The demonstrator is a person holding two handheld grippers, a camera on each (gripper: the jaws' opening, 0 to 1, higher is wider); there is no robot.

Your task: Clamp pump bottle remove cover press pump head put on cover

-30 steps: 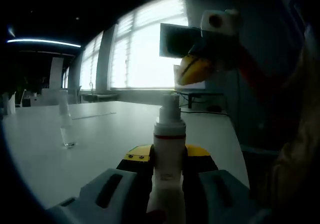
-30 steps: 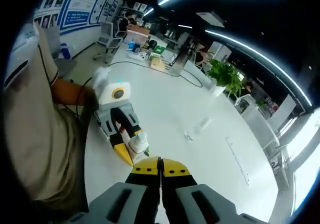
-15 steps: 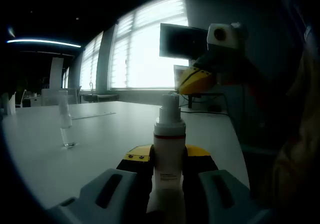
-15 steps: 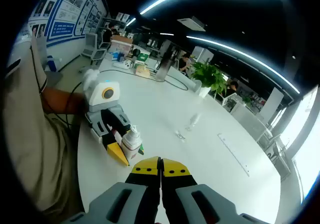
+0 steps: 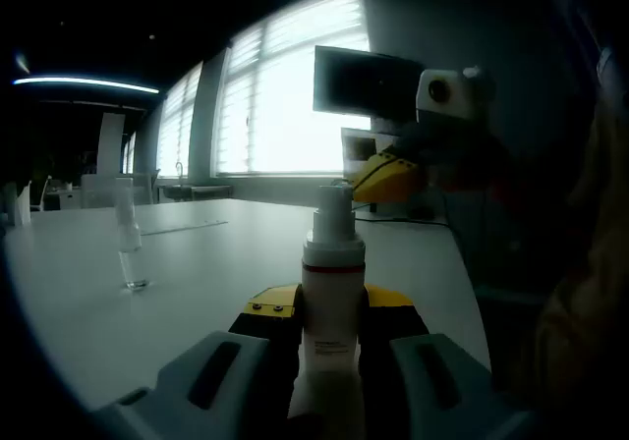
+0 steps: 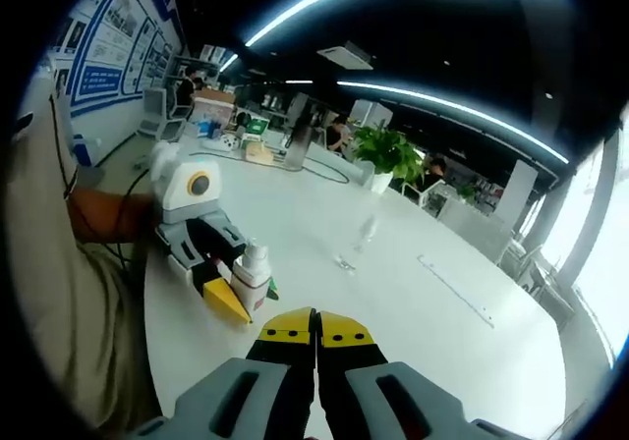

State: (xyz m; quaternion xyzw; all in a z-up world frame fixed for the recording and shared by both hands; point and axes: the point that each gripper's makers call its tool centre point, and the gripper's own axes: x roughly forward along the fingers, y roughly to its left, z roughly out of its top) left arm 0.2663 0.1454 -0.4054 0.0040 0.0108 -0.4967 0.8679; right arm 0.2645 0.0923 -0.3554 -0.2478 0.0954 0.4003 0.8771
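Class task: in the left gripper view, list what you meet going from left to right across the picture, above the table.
clear cover → pump bottle → right claw

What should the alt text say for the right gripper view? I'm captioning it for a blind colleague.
The right gripper, jaws shut on nothing, hangs over a white table and points at the left gripper, which clamps a white pump bottle upright. A clear cover stands farther along the table, apart from both.
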